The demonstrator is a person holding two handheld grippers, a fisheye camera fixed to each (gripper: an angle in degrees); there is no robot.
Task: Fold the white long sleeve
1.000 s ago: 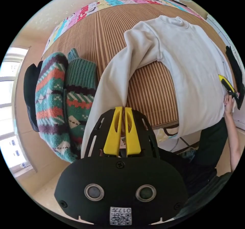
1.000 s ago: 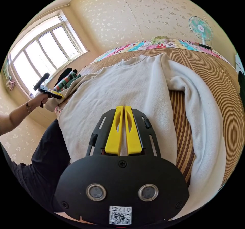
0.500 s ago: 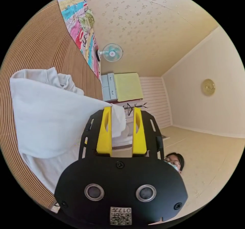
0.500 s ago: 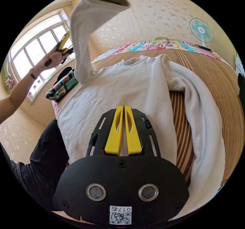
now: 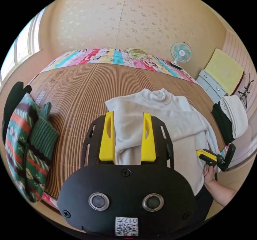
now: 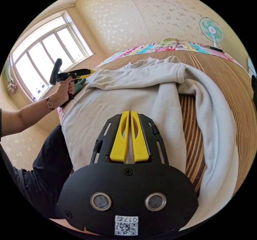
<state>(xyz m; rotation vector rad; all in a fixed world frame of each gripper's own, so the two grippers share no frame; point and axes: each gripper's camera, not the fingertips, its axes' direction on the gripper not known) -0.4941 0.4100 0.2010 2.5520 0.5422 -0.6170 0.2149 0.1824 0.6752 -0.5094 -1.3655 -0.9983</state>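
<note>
The white long sleeve [image 5: 176,122] lies flat on a bamboo mat [image 5: 80,90], collar towards the far wall. Its left sleeve [image 6: 139,75] is laid across the chest, cuff at the right shoulder. The other sleeve [image 6: 219,133] curves down the right side. My left gripper [image 5: 128,114] is open with nothing in it, above the shirt's left shoulder; in the right gripper view, the left gripper [image 6: 91,71] is held in a hand. My right gripper [image 6: 129,114] is shut on the shirt's hem [image 6: 80,143] at the near edge, and the right gripper [image 5: 207,154] also shows by that hem.
A green and orange knitted sweater [image 5: 24,146] and a black garment [image 5: 13,95] lie at the mat's left edge. Folded white and black clothes [image 5: 230,117] are stacked at the right. A fan [image 5: 181,52] and a patchwork quilt [image 5: 107,56] are at the far end.
My left gripper swung the left sleeve up and over onto the chest, then let it go and opened. The right gripper stayed shut at the hem.
</note>
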